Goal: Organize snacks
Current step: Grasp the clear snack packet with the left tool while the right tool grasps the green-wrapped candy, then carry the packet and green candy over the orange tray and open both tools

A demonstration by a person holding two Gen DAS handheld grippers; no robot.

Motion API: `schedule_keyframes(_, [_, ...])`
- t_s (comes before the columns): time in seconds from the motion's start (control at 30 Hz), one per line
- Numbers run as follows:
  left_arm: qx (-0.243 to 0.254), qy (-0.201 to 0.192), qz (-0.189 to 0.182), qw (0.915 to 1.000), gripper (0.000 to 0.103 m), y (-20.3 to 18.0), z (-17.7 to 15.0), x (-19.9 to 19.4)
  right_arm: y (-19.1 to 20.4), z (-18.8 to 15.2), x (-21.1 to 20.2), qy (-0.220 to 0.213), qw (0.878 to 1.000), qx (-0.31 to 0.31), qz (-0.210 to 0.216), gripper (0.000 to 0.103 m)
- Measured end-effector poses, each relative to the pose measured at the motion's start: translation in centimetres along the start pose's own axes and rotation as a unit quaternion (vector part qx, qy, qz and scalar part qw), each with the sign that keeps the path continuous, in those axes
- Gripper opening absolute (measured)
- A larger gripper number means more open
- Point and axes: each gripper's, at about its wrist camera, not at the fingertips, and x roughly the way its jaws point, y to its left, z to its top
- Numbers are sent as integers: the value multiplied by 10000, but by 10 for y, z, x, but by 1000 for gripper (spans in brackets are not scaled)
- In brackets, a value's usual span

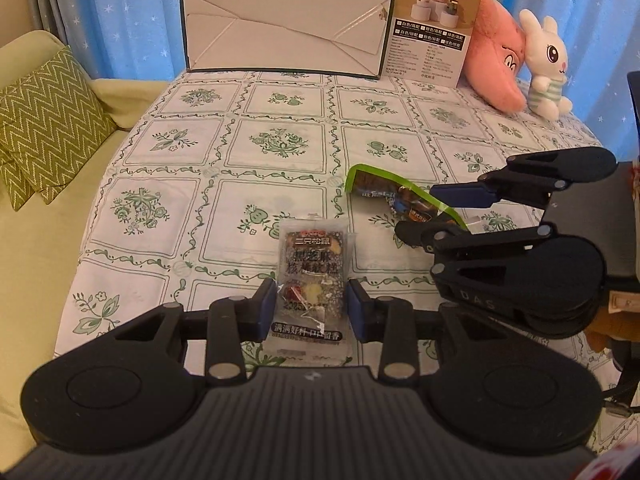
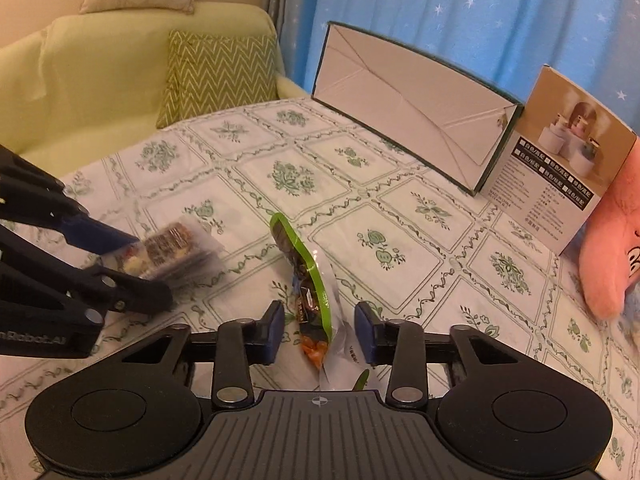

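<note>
A clear packet of a dark sesame-nut bar (image 1: pixel 312 276) lies on the flowered tablecloth (image 1: pixel 280 144) between the pads of my left gripper (image 1: pixel 312 310), which touch its sides. It also shows in the right wrist view (image 2: pixel 172 250). A green-edged snack packet (image 2: pixel 310 292) stands on edge between the open fingers of my right gripper (image 2: pixel 320 330), with gaps on both sides. The left wrist view shows this packet (image 1: pixel 400 198) between the right gripper's fingers (image 1: pixel 460 196). An open, empty cardboard box (image 1: pixel 284 32) stands on its side at the table's far edge.
A white product box (image 1: pixel 434 32), a pink plush (image 1: pixel 496 64) and a white rabbit toy (image 1: pixel 546 64) stand at the back right. A green sofa (image 1: pixel 40 216) with a zigzag cushion (image 1: pixel 44 120) is at the left. Blue star curtains hang behind.
</note>
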Motion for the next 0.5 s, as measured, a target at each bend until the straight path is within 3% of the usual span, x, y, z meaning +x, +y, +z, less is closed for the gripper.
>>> schedule_keyframes(0.1, [36,-4,9,10000,34,-1,1,2,1,0,0,-6,10000,-59,-45,28])
schedule_keyframes(0.23, [97,-39,22,9999,35,-2,2,5,-3,-2,-5,53,9997,242,-56,24])
schedule_keyframes(0.5, [191,-52,98,9998,36,-5,2,11,-15,-22,-35,61,9874,1575,153,24])
